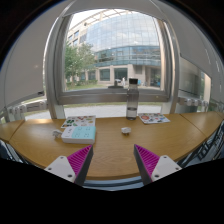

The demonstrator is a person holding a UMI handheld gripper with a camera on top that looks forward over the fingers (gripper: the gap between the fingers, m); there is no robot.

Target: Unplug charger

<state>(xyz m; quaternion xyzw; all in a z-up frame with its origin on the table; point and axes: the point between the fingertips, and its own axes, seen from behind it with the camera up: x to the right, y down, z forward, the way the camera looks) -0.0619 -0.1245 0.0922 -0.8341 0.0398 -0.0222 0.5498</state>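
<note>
The tool is seen released, its two fingers spread wide apart with nothing between them; the magenta pads face each other across a bare stretch of the wooden counter.

Beyond the fingers, at about twelve o'clock, a small pale rounded object is seen resting on the counter (it may be the charger, though that cannot be told for certain). Farther off along the same line, at the counter's far edge, a dark upright block is seen standing against the window; whether a plug or a cable is attached to it cannot be made out.

At about eleven o'clock from the tool, a stack of books or magazines is laid flat on the counter, a colourful cover on top. At about one o'clock, near the far edge, another flat printed item is seen lying well apart from the stack.

Behind the counter, a large window is framed by pale uprights, and through it a glass-fronted building and green trees are visible.
</note>
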